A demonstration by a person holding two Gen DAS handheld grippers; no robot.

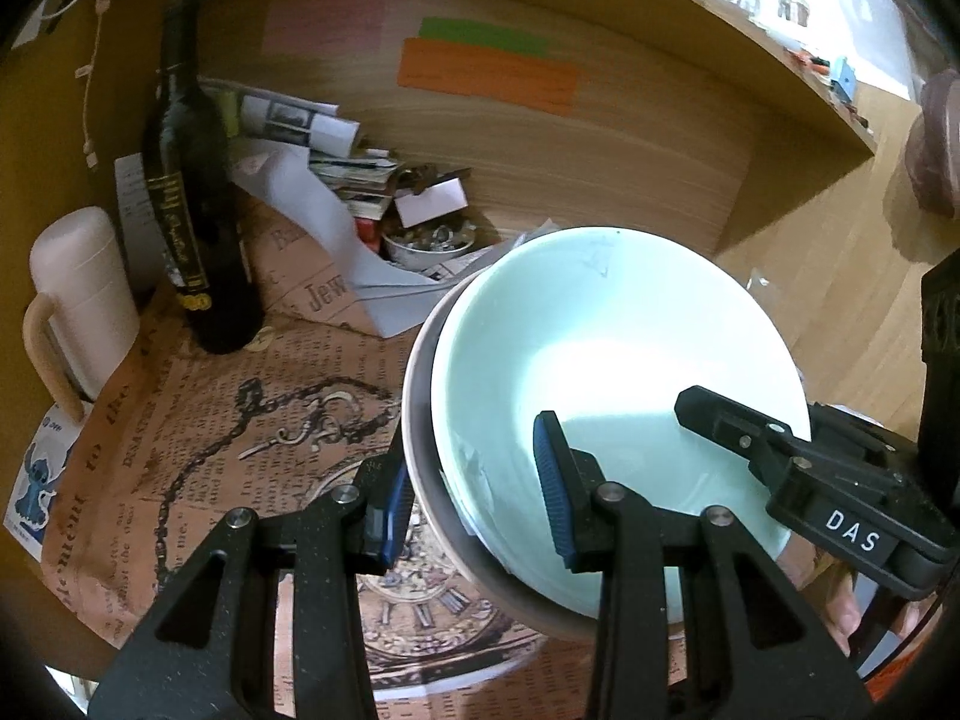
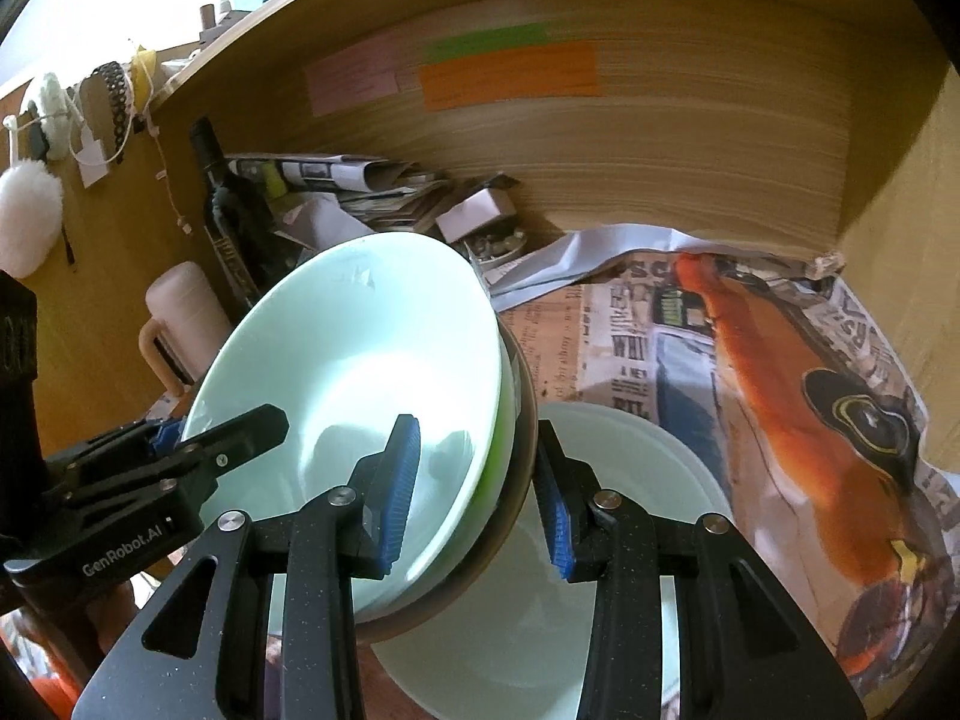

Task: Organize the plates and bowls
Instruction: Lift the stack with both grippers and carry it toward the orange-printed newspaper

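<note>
A stack of bowls is held tilted in the air: a pale mint bowl [image 1: 612,360] nested in a brown-rimmed bowl [image 1: 432,480]. My left gripper [image 1: 474,498] is shut on the stack's left rim, one pad inside, one outside. My right gripper [image 2: 480,498] is shut on the opposite rim of the same stack [image 2: 360,372], where a green layer shows between the mint bowl and the brown outer bowl [image 2: 516,480]. A pale plate [image 2: 630,480] lies on the table below the stack. Each gripper shows in the other's view.
A dark wine bottle [image 1: 192,210] and a white lidded mug [image 1: 78,306] stand at the left. Folded papers [image 1: 336,168] and a small dish of bits [image 1: 426,243] lie against the wooden back wall [image 1: 570,150]. Newspaper [image 2: 780,360] covers the table.
</note>
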